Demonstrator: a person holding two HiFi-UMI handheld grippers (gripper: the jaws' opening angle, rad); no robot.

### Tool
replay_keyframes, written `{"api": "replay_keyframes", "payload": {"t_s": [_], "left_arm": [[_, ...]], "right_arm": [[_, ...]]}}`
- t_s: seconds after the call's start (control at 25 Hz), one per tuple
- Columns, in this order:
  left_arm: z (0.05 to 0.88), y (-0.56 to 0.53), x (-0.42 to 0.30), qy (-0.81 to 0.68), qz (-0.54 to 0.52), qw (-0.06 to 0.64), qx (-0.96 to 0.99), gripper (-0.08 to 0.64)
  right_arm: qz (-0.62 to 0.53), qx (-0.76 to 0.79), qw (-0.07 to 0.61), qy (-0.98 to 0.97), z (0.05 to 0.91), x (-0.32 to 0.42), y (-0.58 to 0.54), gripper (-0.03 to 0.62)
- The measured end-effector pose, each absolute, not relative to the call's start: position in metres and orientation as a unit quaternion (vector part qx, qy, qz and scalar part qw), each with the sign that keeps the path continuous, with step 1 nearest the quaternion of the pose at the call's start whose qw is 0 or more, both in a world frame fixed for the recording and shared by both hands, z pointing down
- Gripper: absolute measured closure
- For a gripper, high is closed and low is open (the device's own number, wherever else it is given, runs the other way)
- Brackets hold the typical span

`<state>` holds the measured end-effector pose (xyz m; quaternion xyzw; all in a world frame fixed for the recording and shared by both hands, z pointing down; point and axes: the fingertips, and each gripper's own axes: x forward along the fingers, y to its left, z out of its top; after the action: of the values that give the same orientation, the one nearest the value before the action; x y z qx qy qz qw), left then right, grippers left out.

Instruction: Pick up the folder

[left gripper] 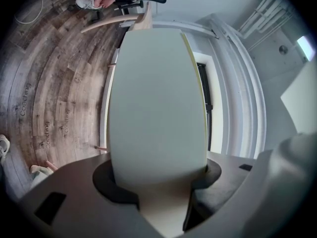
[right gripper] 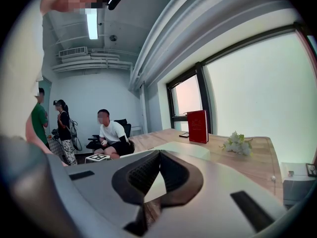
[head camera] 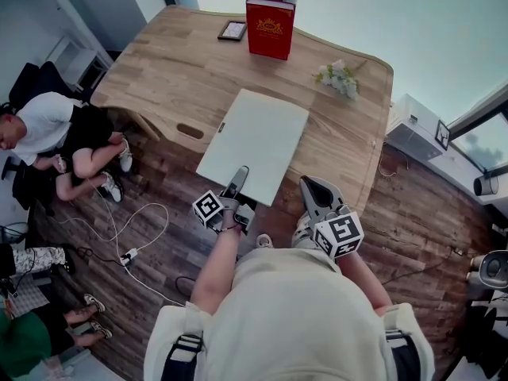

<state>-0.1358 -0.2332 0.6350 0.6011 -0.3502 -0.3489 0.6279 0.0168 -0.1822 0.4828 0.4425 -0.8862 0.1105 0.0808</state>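
Clamped in my left gripper (head camera: 236, 182), the flat pale grey-green folder (head camera: 254, 141) reaches toward twelve o'clock over the edge of the wooden table (head camera: 167, 70). Lifting looks in hand; next I'd raise it level, with my right gripper (head camera: 312, 190) closed and empty at three o'clock.

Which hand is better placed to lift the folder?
Left. The left gripper is clamped on the folder at its near edge; the right gripper is shut and empty, beside it.

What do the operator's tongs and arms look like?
Left tongs and right tongs: grey moulded bodies, dark ribbed pads, tapering to a point. Each carries a white cube with black square markers: left cube, right cube. No cables visible. Person wears a pale beige short-sleeved top with dark-buckled shoulder straps.
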Motion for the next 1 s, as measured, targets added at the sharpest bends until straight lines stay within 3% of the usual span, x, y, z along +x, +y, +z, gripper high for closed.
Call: {"api": "replay_keyframes", "payload": {"t_s": [1.0], "left_arm": [[0.546,-0.192,-0.172,-0.321,-0.418,0.594,0.607,0.284]], "right_arm": [[0.114,0.448,0.051,-0.885,0.480,0.015,-0.181,0.574]]}}
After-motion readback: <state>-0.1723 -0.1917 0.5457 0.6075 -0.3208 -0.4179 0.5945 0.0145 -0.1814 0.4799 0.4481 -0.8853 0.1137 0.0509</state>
